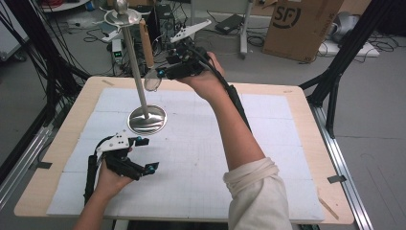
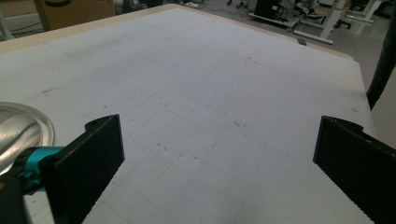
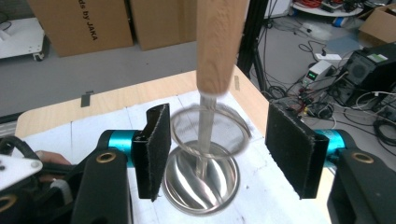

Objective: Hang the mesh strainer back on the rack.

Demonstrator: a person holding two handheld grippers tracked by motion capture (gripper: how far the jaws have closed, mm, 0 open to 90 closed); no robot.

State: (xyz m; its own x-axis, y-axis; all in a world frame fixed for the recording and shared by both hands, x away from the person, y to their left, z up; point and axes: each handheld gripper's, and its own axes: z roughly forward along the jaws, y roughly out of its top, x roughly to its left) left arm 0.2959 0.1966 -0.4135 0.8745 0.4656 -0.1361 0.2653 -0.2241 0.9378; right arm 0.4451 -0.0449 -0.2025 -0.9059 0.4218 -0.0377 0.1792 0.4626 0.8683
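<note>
The right hand-held gripper is up in the air at the table's 12 o'clock edge, jaws wide, with a small round wire strainer with a wooden handle between them but not pinched. The strainer looks light and bendy in its mesh, so I think the stiff wooden handle is the best place to grab. The left hand-held gripper, wide and empty, rests at 7 o'clock, near the shiny metal stand with a round base.

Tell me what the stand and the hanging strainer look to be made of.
The stand, from round base to pole, looks like polished metal, likely steel: its base mirrors the surroundings. The strainer has a thin wire rim and fine mesh, probably metal, though blurred; its handle looks like unfinished pale wood with visible grain.
</note>
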